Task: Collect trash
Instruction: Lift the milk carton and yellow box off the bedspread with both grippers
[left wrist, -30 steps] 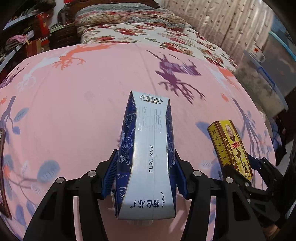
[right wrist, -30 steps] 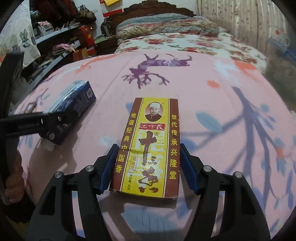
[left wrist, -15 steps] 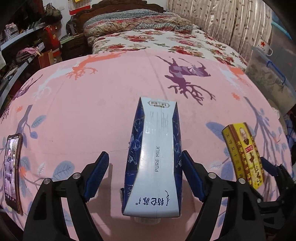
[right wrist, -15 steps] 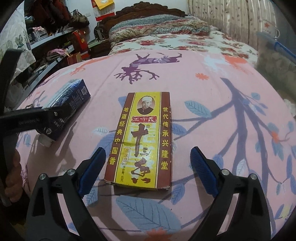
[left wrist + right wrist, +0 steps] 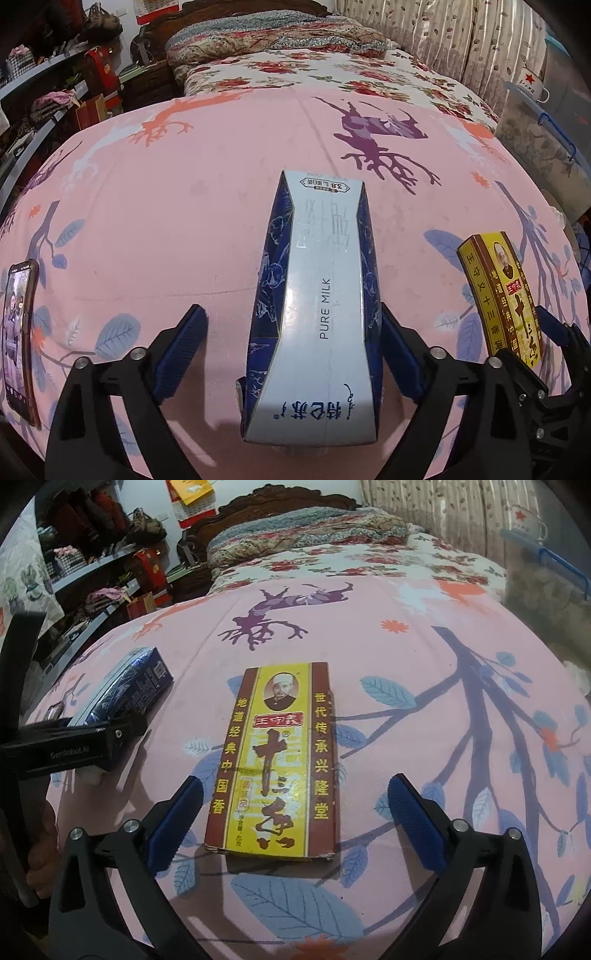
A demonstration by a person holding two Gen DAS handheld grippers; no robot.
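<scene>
Crumpled glossy milk carton [image 5: 317, 317], flat rectangular cardboard spice box [image 5: 275, 760], soft pink bedspread [image 5: 177, 221]

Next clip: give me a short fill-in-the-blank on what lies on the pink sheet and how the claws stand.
1. The English words on the milk carton read PURE ____.
2. The spice box lies ____ the right claw's fingers, untouched.
3. The left claw has just been opening; its jaws now stand ____.
4. At the left edge of the left wrist view lies a ____.

Missing words: MILK; between; open; phone
</scene>
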